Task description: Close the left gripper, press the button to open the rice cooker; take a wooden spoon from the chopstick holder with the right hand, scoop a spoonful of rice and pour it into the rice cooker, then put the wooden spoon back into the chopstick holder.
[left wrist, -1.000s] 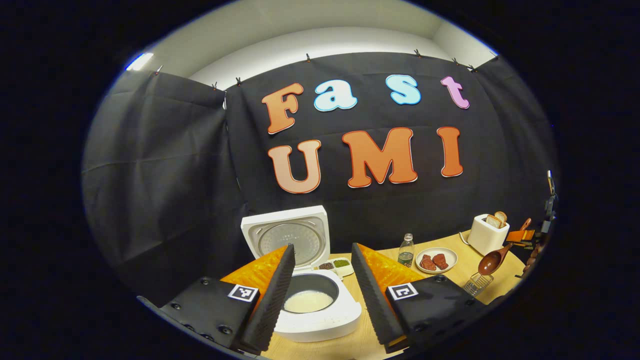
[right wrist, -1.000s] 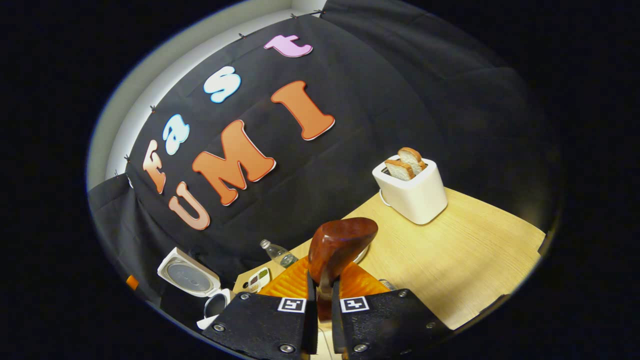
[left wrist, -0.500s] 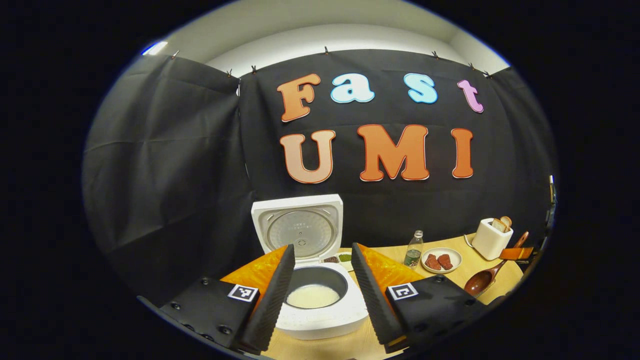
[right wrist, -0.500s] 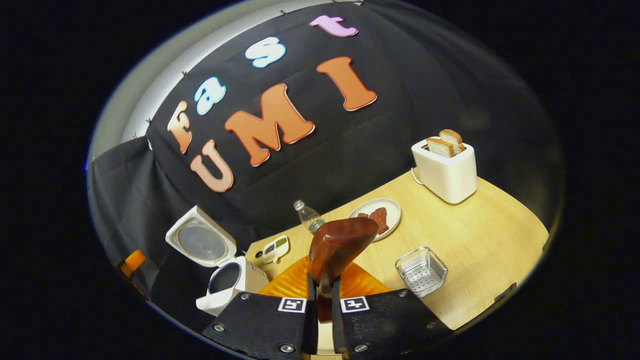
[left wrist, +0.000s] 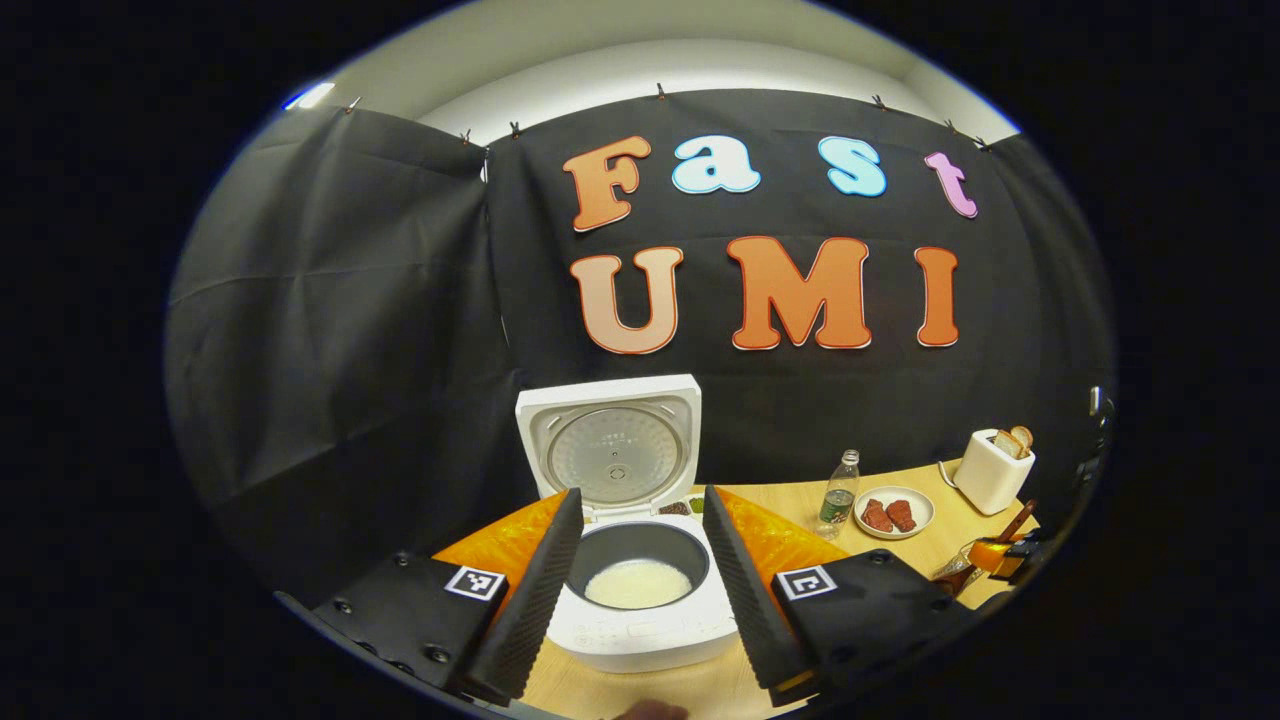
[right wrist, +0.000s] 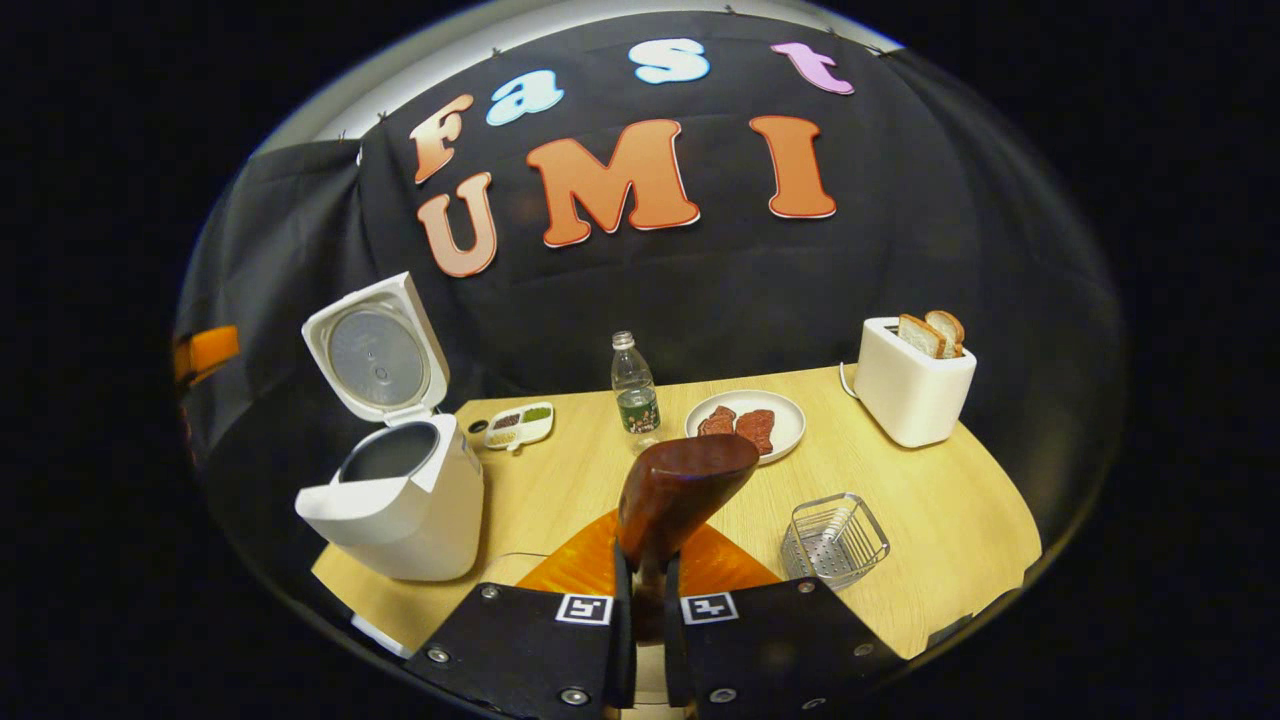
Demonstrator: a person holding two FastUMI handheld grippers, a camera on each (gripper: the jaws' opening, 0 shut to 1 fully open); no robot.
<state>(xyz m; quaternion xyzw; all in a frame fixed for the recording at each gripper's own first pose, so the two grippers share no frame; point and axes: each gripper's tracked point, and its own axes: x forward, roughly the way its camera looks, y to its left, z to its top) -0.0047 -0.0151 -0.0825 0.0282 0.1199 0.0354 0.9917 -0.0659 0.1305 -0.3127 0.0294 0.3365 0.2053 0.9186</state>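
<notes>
1. No brand or legible label can be made out on any item; the bottle (right wrist: pixel 634 385) carries a dark label too small to read, and square black-and-white markers sit on both sets of tongs.
2. A light wooden desk (right wrist: pixel 940 520) stands before a black cloth wall, with a pale ceiling strip at the top of the left gripper view.
3. The rice cooker (left wrist: pixel 640 560) sits at lower centre of the left gripper view, its lid upright, white rice lying in the dark inner pot.
4. In the right gripper view the cooker (right wrist: pixel 400 500) is at lower left, and a small divided dish (right wrist: pixel 520 424) lies just behind it.
5. A plate (right wrist: pixel 790 420) at centre holds reddish pieces; a white toaster (right wrist: pixel 915 390) at right holds two bread slices.
6. A wire chopstick holder (right wrist: pixel 835 540) stands at lower right of centre, apart from the spoon.
7. The left tongs (left wrist: pixel 640 580) stand wide apart, framing the cooker and touching nothing.
8. The right tongs (right wrist: pixel 640 615) are clamped on the wooden spoon (right wrist: pixel 680 485), its bowl rising at lower centre of the frame.
</notes>
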